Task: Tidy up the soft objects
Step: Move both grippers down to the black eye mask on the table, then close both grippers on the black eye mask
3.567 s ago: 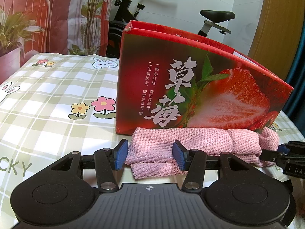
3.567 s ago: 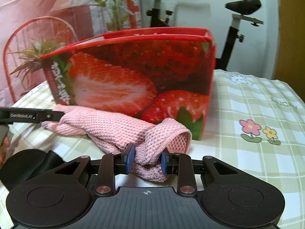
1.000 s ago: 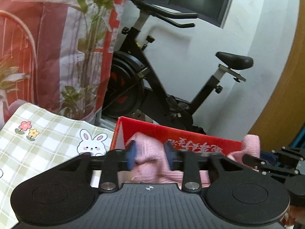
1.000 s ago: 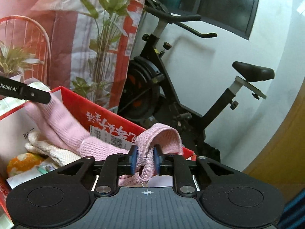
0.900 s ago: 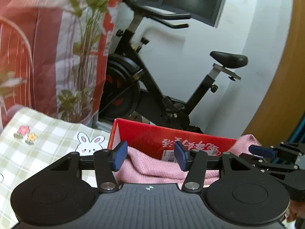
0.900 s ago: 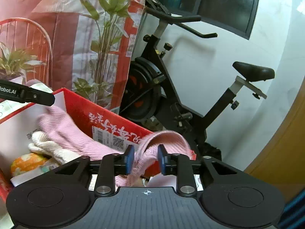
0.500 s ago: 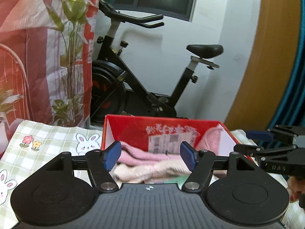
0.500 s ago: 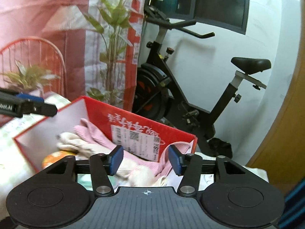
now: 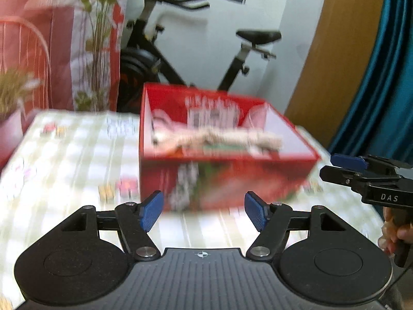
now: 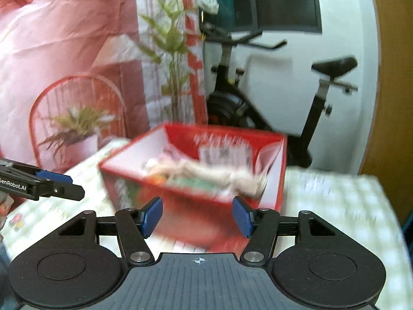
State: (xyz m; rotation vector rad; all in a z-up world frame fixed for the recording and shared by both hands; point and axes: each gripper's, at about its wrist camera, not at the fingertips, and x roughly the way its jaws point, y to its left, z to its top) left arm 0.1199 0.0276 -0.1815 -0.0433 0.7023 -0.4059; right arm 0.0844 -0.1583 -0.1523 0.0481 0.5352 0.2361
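Note:
A red strawberry box (image 9: 224,173) stands open on the checked tablecloth (image 9: 64,155); it also shows in the right wrist view (image 10: 196,206). Soft cloths lie inside it, a cream one (image 9: 216,137) on top and a pink cloth (image 9: 255,115) at the far right corner, all blurred. My left gripper (image 9: 204,210) is open and empty, in front of the box. My right gripper (image 10: 197,215) is open and empty, near the box's right end. Each gripper shows in the other's view, the right one (image 9: 361,173) and the left one (image 10: 41,182).
An exercise bike (image 10: 271,98) stands behind the table. A potted plant (image 10: 77,131) and a red wire chair (image 10: 77,98) are at the back left. A wooden door (image 9: 335,51) and a teal curtain (image 9: 387,77) are at the right.
Both grippers let go of the pink cloth over the box, opened wide, and pulled back and up from the box. The pink cloth now lies inside the box.

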